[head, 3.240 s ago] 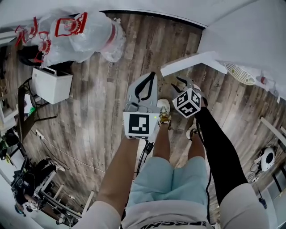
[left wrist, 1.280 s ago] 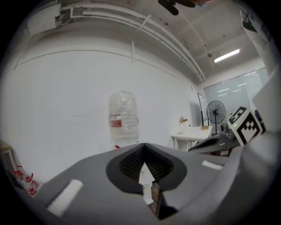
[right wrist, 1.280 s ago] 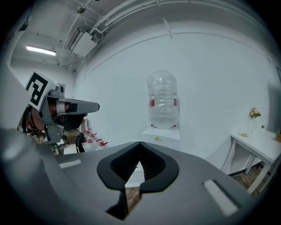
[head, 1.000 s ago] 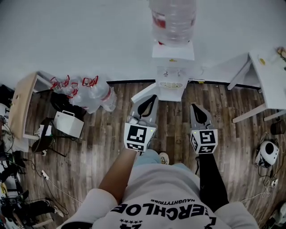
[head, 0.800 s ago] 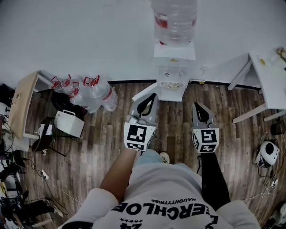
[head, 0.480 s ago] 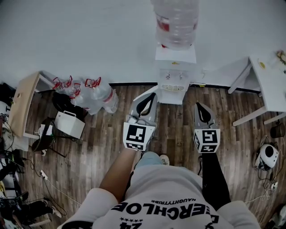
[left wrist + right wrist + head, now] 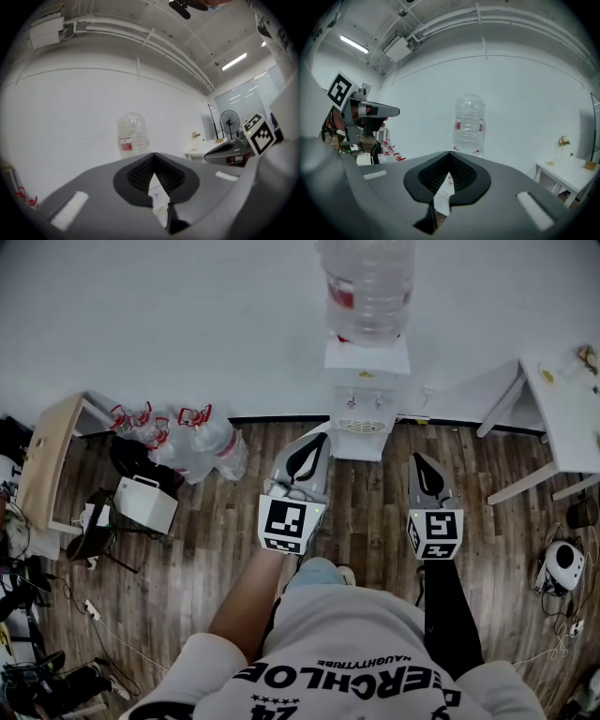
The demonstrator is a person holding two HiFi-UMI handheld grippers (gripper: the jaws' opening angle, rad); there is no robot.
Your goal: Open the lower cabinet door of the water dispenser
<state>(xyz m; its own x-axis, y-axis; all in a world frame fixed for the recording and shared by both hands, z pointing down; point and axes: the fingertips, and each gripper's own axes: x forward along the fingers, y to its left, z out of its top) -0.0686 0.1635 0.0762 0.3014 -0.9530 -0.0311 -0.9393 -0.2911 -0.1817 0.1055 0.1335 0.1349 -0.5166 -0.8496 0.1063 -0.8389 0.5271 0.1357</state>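
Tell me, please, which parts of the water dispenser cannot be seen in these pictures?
1. Lower cabinet door: head view, the left gripper overlaps it; open or shut, unclear.
2. Water dispenser body below the bottle: both gripper views, the shut jaws cover it.
3. Taps: head view, too small.

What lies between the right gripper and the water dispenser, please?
Only bare wood floor, as the head view shows: nothing stands between the right gripper and the dispenser.

Grey left claw (image 7: 322, 434) and right claw (image 7: 418, 458), checker-marked; white printed T-shirt (image 7: 347, 652), seemingly one black sleeve (image 7: 448, 610).
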